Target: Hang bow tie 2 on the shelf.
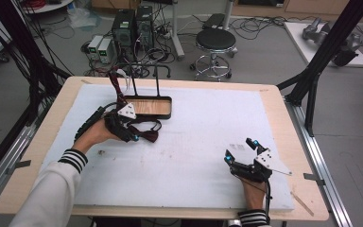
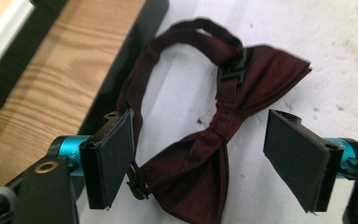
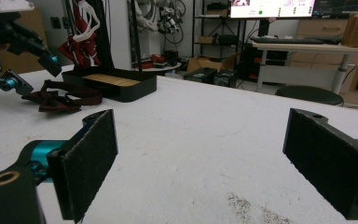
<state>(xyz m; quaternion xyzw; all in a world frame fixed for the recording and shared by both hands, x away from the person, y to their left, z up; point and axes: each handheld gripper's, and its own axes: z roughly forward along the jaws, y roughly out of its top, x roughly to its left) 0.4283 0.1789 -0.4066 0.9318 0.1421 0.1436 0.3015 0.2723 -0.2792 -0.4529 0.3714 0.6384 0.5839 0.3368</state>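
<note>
My left fingers (image 2: 200, 158) stand wide apart around the dark red bow tie (image 2: 205, 154), pads clear of its cloth. The bow tie lies flat toward the worktop's (image 1: 194, 142) far left corner, just beside the black tray (image 1: 149, 107). My right fingers (image 3: 214, 163) rest wide and empty near the front right corner.

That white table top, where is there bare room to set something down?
The white foam mat lies bare across its middle and far right, between the dark red satin bow tie and the right gripper, and along the near edge. It is crowded at the far left, where the left gripper, the bow tie and the black wood-floored stand tray sit together.
</note>
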